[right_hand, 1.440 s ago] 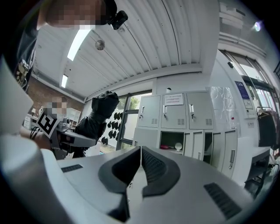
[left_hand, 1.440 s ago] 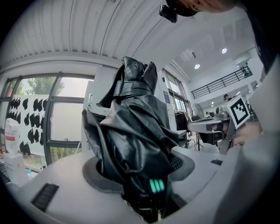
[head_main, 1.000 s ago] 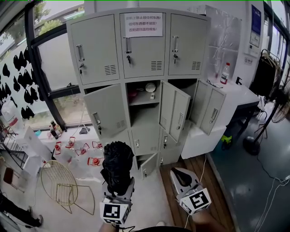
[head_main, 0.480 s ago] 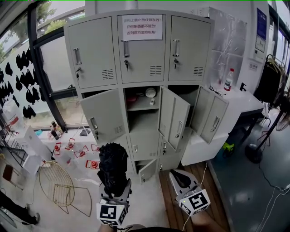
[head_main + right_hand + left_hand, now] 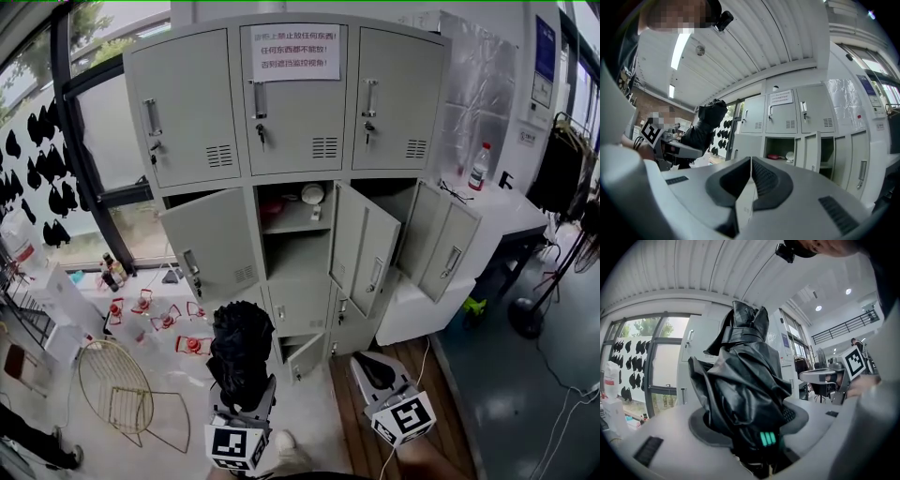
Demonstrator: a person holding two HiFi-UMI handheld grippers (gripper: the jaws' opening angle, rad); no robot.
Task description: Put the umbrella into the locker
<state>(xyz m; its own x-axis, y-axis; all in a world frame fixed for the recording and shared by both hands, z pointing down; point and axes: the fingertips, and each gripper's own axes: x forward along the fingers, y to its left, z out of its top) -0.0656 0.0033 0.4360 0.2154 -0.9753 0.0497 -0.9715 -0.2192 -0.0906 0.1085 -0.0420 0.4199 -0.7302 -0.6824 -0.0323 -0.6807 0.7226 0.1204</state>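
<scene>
Umbrella [image 5: 241, 349]: black, folded, fabric crumpled, standing upright out of my left gripper [image 5: 242, 396], low and left of centre in the head view. In the left gripper view the bundle fills the gap and the fingers [image 5: 797, 416] clamp it from both sides. That hold is unchanged over the last second.

Locker [image 5: 300, 112]: grey bank, dead ahead. Change noted: it sits larger and fuller in the head view than a second ago, and what looks like a shoe [image 5: 286, 454] shows at the bottom edge, so I read this as walking in on it. Top row is shut; the middle row has three doors swung open. Centre compartment [image 5: 298, 255]: a white item and a red one on its upper shelf, bare space below. I judge it the likeliest slot.

Right gripper [image 5: 375, 364]: carried beside the left, fingers [image 5: 766, 180] pressed together on nothing, pointing at the open compartments.

Table [image 5: 511, 202]: right of the locker, a bottle [image 5: 480, 166] standing on it, not involved.

Status: carry phase. The umbrella is well apart from any compartment, and reach-in and release are not yet begun.
</scene>
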